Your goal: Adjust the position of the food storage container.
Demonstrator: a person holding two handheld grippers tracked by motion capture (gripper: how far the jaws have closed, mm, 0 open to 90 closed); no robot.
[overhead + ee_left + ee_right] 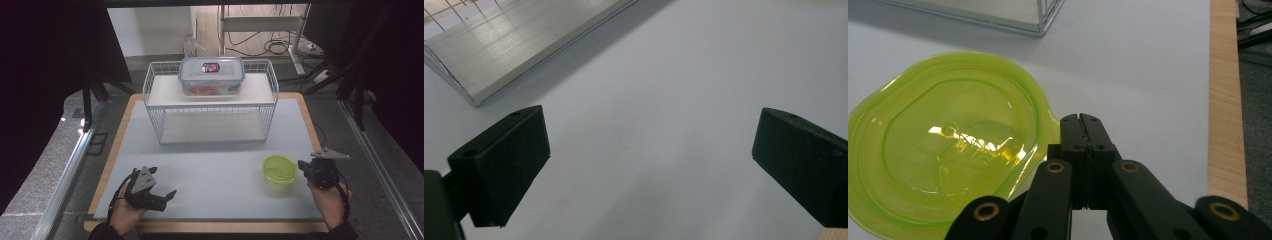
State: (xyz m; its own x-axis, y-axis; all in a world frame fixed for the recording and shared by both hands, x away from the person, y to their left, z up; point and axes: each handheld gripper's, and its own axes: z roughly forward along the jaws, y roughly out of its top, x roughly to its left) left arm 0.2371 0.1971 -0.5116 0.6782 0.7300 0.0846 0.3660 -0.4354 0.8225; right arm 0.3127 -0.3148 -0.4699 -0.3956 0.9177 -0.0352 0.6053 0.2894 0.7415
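Black jaws of the right claw point(1081, 125) stand pressed together with nothing visible between them, just beside the right rim of the lime-green lid point(943, 145). In the high view that lid point(279, 169) lies flat on the pale grey bench point(220, 165), near its front right corner, with the right claw point(303, 166) at its right edge, held by the person's right hand point(330, 200). Whether the tips touch the rim I cannot tell.

At the front left, the left claw point(162, 195) rests low over the bench in the left hand point(125, 212), its jaws spread wide and nothing between them; the left gripper view shows bare grey surface in the gap.

Farther back, in the middle of the bench, stands a white wire rack point(210, 107) with two shelves. On its upper shelf sits a clear lidded food box point(212, 75) with something orange inside.
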